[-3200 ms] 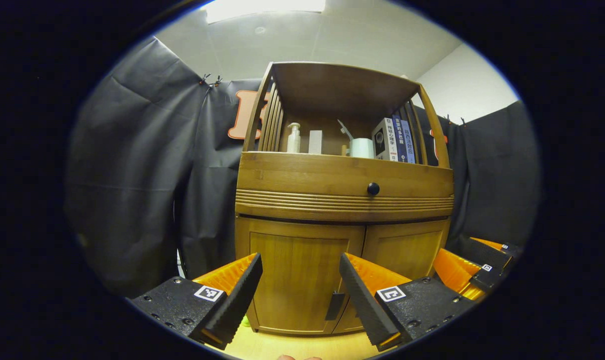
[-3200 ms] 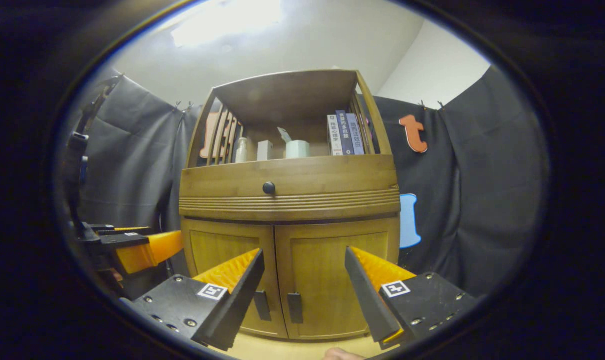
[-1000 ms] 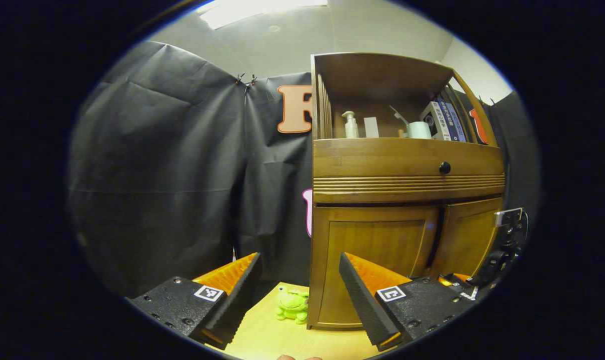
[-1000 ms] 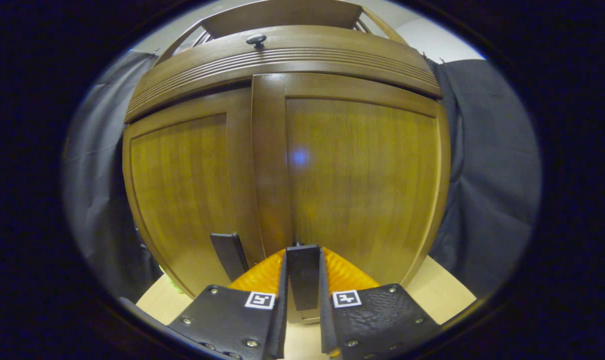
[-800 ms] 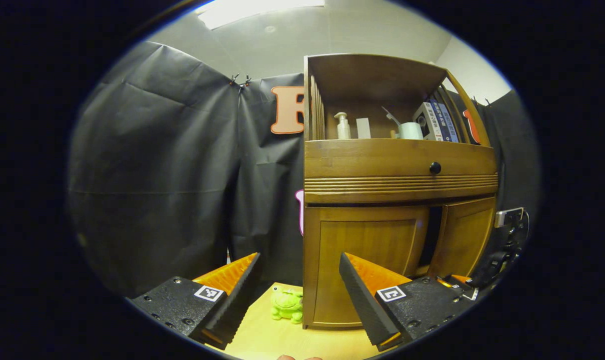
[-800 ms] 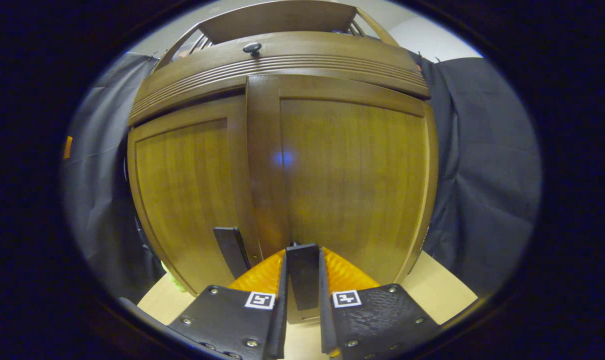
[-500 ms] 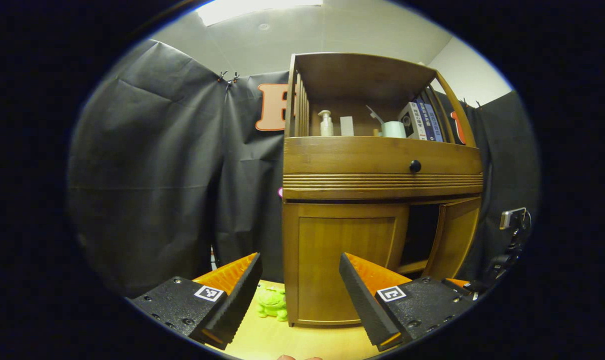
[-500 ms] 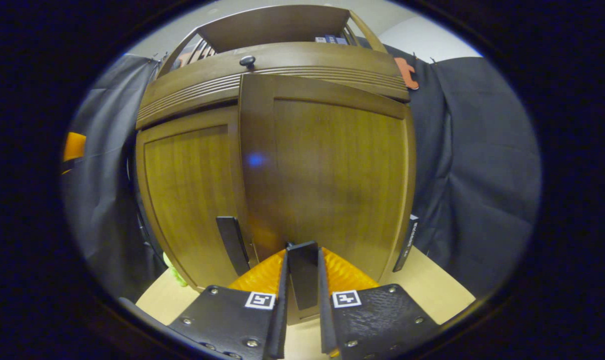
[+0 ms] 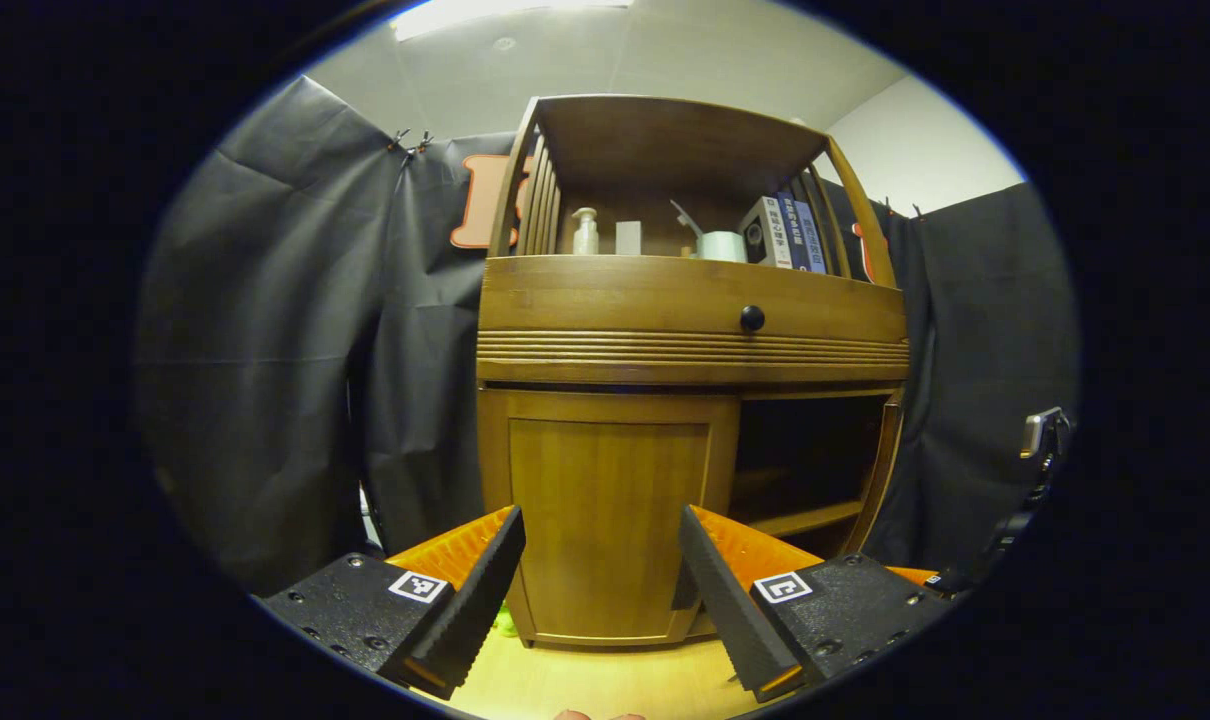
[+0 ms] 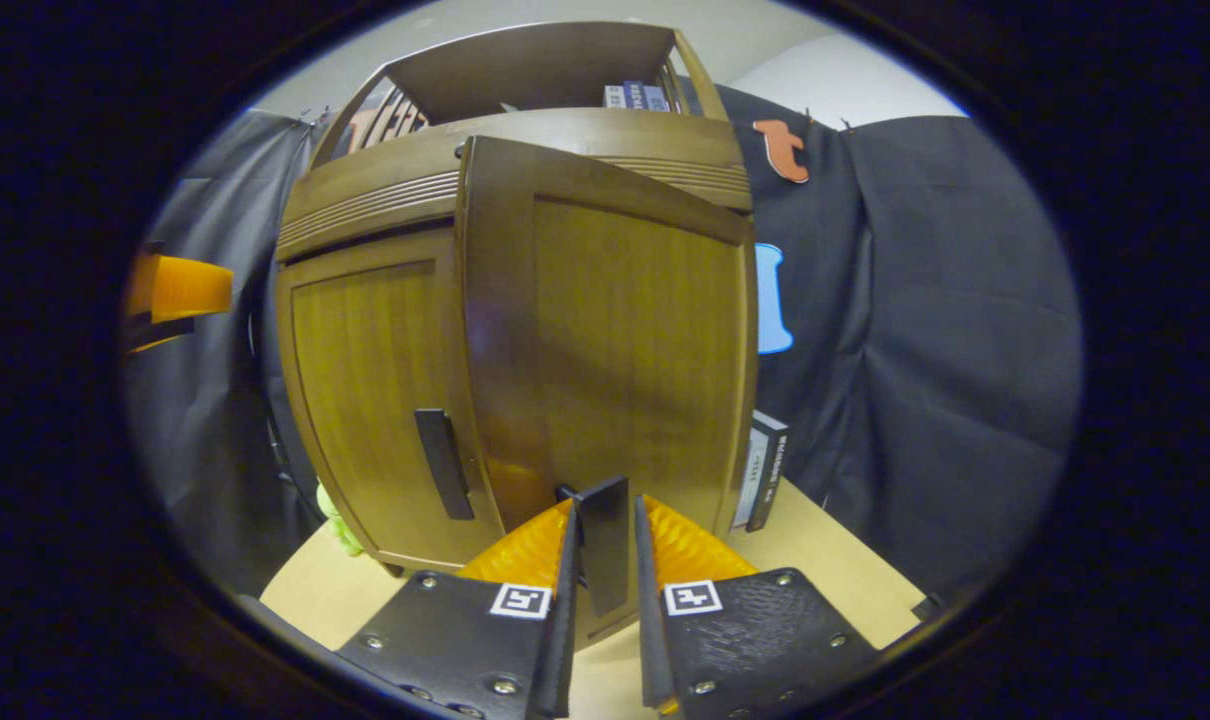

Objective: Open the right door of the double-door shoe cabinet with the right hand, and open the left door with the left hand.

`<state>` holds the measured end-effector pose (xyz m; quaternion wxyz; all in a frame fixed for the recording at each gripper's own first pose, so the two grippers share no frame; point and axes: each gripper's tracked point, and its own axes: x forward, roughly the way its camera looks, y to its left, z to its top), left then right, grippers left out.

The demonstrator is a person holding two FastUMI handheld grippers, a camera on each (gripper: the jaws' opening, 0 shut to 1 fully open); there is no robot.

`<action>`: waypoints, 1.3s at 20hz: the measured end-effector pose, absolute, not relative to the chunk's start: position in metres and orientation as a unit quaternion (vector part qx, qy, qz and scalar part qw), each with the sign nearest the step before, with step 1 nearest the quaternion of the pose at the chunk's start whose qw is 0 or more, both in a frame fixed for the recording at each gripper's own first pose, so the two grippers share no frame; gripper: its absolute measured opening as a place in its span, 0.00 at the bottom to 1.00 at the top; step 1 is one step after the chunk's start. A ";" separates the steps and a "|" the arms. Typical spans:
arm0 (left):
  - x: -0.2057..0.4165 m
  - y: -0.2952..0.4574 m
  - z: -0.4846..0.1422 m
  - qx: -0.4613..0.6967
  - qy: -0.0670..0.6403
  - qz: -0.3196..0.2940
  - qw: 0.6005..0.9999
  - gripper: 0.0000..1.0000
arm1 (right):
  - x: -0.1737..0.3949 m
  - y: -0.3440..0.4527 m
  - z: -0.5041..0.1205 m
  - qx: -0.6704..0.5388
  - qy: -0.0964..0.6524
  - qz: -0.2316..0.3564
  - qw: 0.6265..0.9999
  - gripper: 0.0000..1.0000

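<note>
The wooden shoe cabinet (image 9: pixel 695 300) stands in front of me on a light table. Its left door (image 9: pixel 605 510) is closed, and my left gripper (image 9: pixel 601 516) hangs open just before it, touching nothing. The left door's black handle (image 9: pixel 681 592) peeks out behind one finger. The right door (image 10: pixel 625 350) is swung well out, baring the dark inside (image 9: pixel 805 450) with a shelf. My right gripper (image 10: pixel 603 522) is shut on the right door's black handle (image 10: pixel 605 545). In the right gripper view the closed left door (image 10: pixel 365 380) and its handle (image 10: pixel 442 463) lie to the left.
Above the doors is a drawer with a black knob (image 9: pixel 752 318), and an open shelf holds a bottle, a cup and books. A green toy (image 10: pixel 335 520) sits by the cabinet's left foot. A dark box (image 10: pixel 760 470) leans at its right side on the table (image 10: pixel 835 560).
The right door has swung from a crack to wide open, with my right gripper still clamped on its handle. My left gripper has turned to face the left door squarely.
</note>
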<state>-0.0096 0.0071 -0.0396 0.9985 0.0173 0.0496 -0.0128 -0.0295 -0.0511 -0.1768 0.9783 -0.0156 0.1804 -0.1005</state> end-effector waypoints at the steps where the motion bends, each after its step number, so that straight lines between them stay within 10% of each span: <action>1: -0.008 0.003 -0.041 0.016 0.050 -0.019 0.998 0.92 | -0.035 -0.055 -0.176 -0.015 0.181 -0.106 0.978 0.27; 26: 0.028 -0.074 -0.091 0.022 0.081 -0.090 0.992 0.92 | -0.115 -0.209 -0.117 -0.045 0.147 -0.257 0.954 0.19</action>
